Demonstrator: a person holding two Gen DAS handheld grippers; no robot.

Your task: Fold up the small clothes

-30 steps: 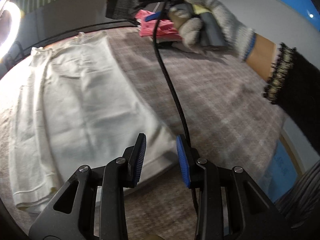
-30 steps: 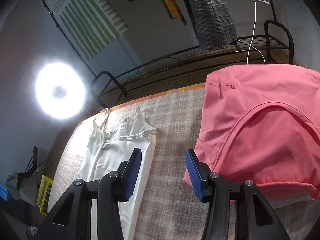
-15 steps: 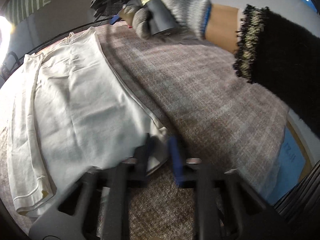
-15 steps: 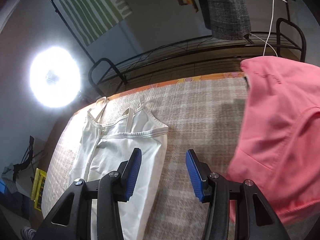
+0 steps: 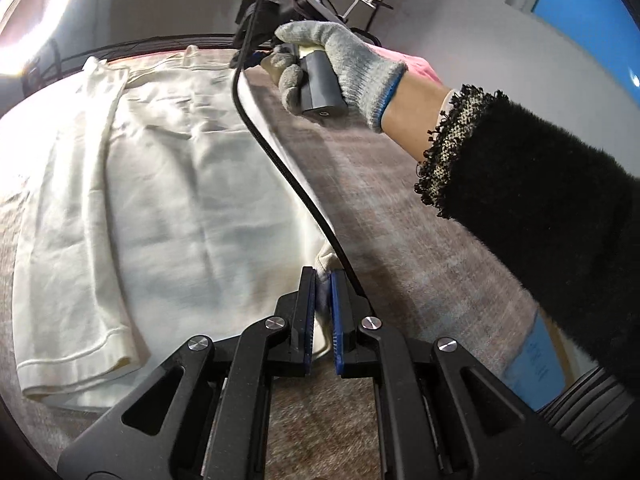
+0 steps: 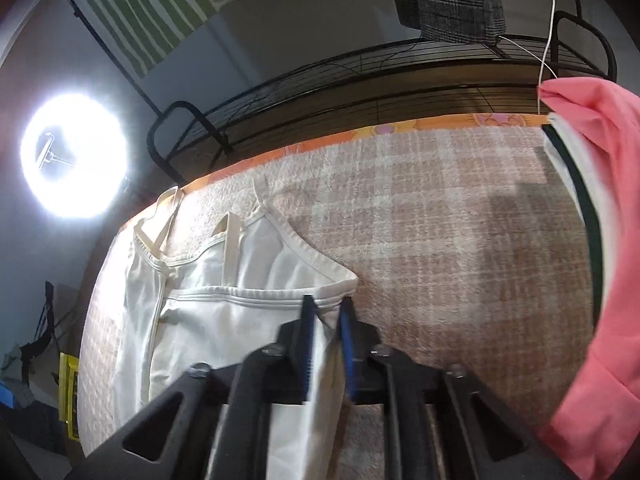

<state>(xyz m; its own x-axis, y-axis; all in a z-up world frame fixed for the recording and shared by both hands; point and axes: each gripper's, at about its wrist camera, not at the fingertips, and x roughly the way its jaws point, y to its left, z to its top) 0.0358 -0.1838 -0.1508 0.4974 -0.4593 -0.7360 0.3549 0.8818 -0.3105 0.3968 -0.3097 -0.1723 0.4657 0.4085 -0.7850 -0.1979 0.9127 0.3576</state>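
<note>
A white camisole (image 5: 168,192) lies flat on the checked towel-covered table (image 5: 400,216), straps at the far end. My left gripper (image 5: 323,280) is shut on the camisole's near right hem corner. In the right wrist view the camisole (image 6: 208,320) shows its straps and neckline. My right gripper (image 6: 326,316) is shut on its upper right edge just below the armpit corner. In the left wrist view the gloved right hand (image 5: 340,68) holds that gripper at the camisole's far right.
A pink garment (image 6: 608,240) lies on a stack at the right of the table. A black cable (image 5: 280,160) runs across the camisole's right edge. A black wire rack (image 6: 360,88) stands behind the table, and a ring light (image 6: 74,156) shines at the left.
Both grippers have moved onto the camisole's right edge and closed on it, left at the hem corner, right near the top. The pink garment has slid to the right of the right wrist view.
</note>
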